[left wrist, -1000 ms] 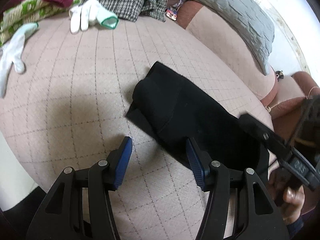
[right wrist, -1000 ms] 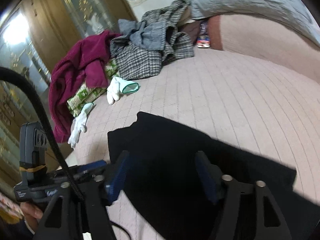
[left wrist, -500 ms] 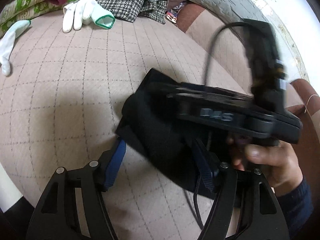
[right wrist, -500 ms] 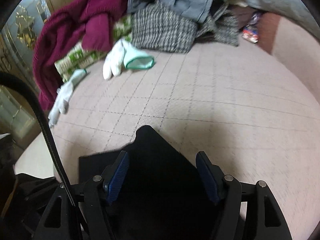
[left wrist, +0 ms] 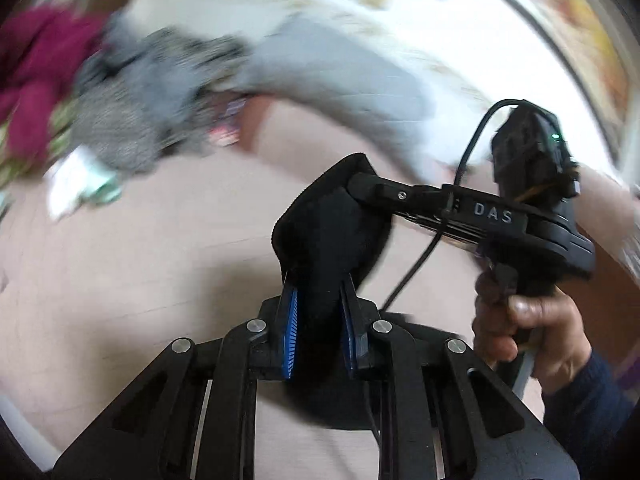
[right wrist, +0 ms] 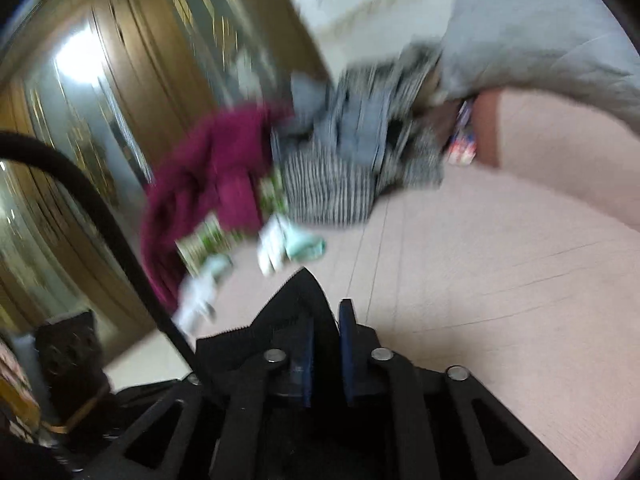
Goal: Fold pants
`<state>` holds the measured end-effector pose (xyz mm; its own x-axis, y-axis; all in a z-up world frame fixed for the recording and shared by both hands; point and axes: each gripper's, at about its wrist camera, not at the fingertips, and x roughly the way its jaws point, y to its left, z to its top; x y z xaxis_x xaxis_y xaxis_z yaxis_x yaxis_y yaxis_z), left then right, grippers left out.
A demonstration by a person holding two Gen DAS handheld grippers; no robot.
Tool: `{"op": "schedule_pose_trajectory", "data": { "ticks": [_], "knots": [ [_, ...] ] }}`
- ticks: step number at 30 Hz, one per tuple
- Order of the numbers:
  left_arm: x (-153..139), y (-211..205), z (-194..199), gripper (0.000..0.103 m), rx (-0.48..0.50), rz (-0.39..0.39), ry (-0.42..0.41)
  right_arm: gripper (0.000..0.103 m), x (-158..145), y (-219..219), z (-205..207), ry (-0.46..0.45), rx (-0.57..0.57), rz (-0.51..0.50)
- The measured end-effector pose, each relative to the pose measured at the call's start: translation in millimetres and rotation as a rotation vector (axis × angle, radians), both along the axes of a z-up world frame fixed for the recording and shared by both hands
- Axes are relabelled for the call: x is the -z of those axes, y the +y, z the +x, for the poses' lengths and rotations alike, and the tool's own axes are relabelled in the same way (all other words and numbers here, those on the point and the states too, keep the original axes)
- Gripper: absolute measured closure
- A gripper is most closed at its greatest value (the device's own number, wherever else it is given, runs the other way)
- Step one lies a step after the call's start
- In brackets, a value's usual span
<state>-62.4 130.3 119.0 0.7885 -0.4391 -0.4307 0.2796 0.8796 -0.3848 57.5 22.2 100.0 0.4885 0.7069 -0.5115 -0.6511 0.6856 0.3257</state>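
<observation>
Left wrist view. I list: my left gripper [left wrist: 318,308], blue-padded jaws clenched on a thick wad of the black soft-knit pants [left wrist: 324,236], which rise bunched from between the pads, off the pale pink quilted bed cover [left wrist: 160,264]. My right gripper [left wrist: 360,184], a black pistol-handled unit held in a bare hand [left wrist: 524,320], reaches in from the right; its tip is buried in the upper fold of the same cloth, and from here I cannot tell how its jaws stand. Background, motion-blurred: a heap of checked grey and maroon clothing [left wrist: 120,100], a white glove with a green cuff [left wrist: 76,184], a grey quilted pillow [left wrist: 340,80].

Right wrist view. I list: right gripper [right wrist: 326,344], jaws drawn nearly together with a peak of the black pants [right wrist: 296,300] pinched between the blue pads, its ribbed edge running off to the left. A black cable [right wrist: 100,220] arcs across the left side. Beyond, blurred: the clothing heap [right wrist: 320,160], white gloves [right wrist: 276,244], and the pillow [right wrist: 540,32].

Step in hand, by my judgement: both grippers hold the folded bundle aloft, mid-carry, for a further fold or a re-lay. The next move calls for lowering the cloth flat on the cover with both grasps kept level, so the layers stay aligned, then releasing.
</observation>
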Motion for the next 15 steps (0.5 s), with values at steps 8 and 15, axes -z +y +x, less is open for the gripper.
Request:
{"op": "schedule_pose_trajectory", "data": {
  "ticks": [8,15],
  "knots": [
    [32,-144,-4,0.086,0.357,0.172,0.062,0.097,1,-160,-72,-0.004,0.280,0.061],
    [73,-190,-1,0.084,0.416,0.278,0.168,0.098,94,-238,-77,0.263,0.558,0.025]
  ]
}}
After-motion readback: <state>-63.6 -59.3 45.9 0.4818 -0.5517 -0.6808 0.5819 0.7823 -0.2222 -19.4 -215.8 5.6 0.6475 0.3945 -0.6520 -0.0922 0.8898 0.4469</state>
